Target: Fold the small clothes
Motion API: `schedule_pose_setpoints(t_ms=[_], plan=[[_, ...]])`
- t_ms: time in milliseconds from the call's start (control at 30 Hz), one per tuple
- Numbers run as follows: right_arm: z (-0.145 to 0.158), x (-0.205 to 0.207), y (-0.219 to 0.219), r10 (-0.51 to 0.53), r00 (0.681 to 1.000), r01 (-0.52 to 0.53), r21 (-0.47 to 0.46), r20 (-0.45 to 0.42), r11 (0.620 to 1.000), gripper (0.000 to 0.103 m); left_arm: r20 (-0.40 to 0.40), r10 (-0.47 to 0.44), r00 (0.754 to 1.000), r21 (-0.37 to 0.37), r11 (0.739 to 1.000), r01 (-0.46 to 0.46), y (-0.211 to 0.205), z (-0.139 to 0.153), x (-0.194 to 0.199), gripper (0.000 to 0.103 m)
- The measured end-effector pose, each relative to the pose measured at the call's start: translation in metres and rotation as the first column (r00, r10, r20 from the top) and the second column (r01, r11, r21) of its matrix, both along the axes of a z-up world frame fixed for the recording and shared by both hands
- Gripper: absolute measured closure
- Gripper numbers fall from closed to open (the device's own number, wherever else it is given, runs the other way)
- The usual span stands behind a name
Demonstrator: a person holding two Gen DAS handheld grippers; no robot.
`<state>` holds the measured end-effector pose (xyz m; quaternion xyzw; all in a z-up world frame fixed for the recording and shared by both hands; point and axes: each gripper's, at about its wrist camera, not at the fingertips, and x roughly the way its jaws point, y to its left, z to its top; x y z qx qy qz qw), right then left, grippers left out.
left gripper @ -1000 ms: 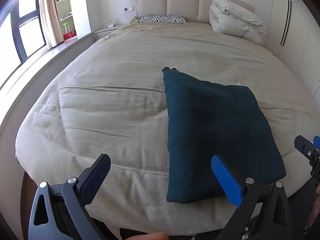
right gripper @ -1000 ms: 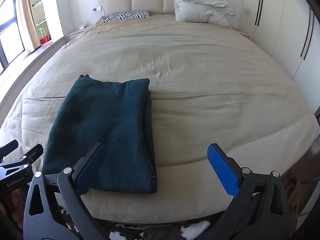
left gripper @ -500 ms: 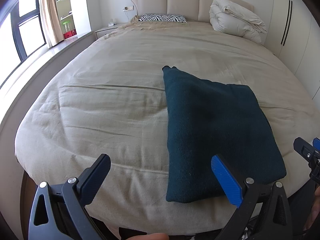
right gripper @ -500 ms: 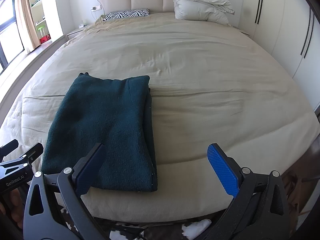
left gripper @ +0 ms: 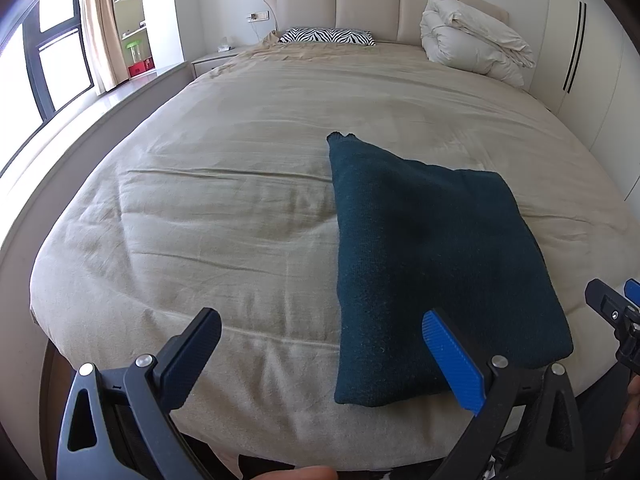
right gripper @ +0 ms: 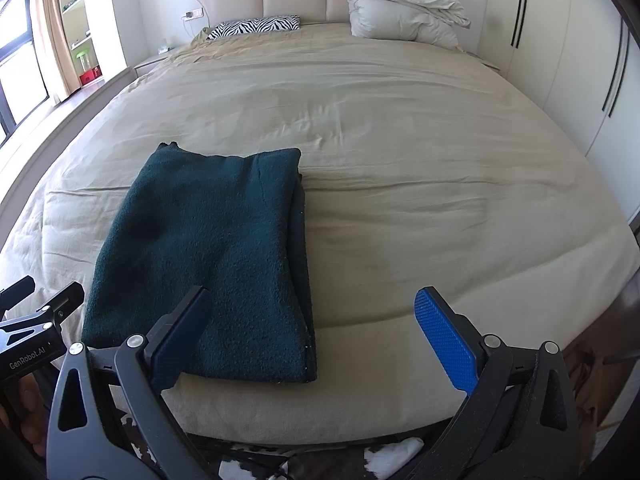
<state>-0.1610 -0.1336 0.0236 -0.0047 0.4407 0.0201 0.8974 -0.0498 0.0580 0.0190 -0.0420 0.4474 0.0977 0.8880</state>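
Note:
A dark teal fleece garment lies folded into a flat rectangle on the beige bed, near its front edge. It also shows in the right wrist view. My left gripper is open and empty, held off the bed's front edge, left of the garment's near end. My right gripper is open and empty, held off the front edge by the garment's near right corner. Neither gripper touches the cloth.
A zebra-print pillow and a bundled white duvet lie by the headboard. White wardrobe doors stand on the right. A window and shelves are on the left. The floor below shows a cowhide rug.

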Motion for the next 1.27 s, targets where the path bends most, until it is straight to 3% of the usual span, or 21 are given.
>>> schedule_pose_setpoints(t_ms=[1267], plan=[[-0.0036,-0.0019,0.0006,0.004,1.0,-0.004,0.002,-0.009,1.0,0.0,0.005,0.007,1.0,-0.004,1.0,-0.006,0.0037,-0.0015,-0.0008,0.0]])
